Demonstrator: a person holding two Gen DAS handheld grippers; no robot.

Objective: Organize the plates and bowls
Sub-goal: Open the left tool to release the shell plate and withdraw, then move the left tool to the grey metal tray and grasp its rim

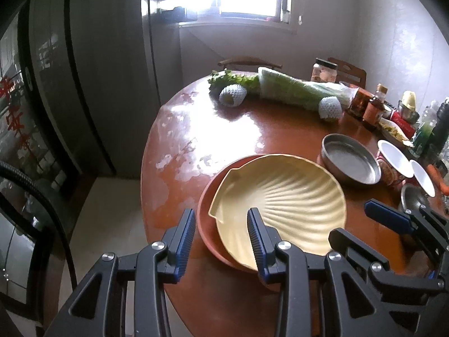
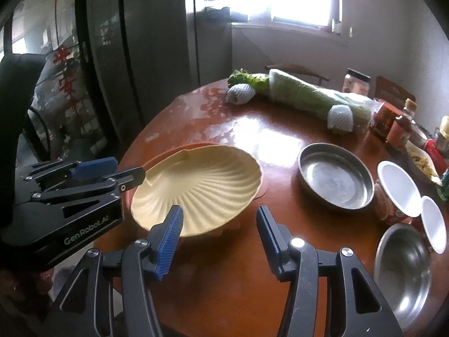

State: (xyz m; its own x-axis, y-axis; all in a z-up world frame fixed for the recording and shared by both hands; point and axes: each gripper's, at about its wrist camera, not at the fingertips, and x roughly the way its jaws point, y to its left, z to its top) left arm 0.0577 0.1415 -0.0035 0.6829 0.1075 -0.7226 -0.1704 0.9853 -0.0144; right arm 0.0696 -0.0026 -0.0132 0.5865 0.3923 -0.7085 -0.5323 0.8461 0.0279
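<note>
A pale yellow shell-shaped plate (image 1: pixel 294 196) (image 2: pixel 202 179) lies on a red-brown plate (image 1: pixel 203 210) at the near left of the round wooden table (image 2: pixel 230 280). My left gripper (image 1: pixel 221 216) (image 2: pixel 130 167) straddles the left rims of both plates, one finger inside the yellow plate and one outside, and is shut on its rim. At the plate's near right edge my right gripper (image 2: pixel 219 213) (image 1: pixel 350 219) stands open, with only table between its fingers. A steel dish (image 2: pixel 335 175) (image 1: pixel 350 160), a steel bowl (image 2: pixel 404 269) and two white bowls (image 2: pixel 398 188) stand to the right.
A long cabbage (image 2: pixel 303 92), leafy greens and two foam-netted fruits (image 2: pixel 339 118) lie at the table's far side. Bottles and jars (image 2: pixel 401 123) crowd the right edge. A dark fridge (image 2: pixel 126 56) stands left, with chairs behind the table.
</note>
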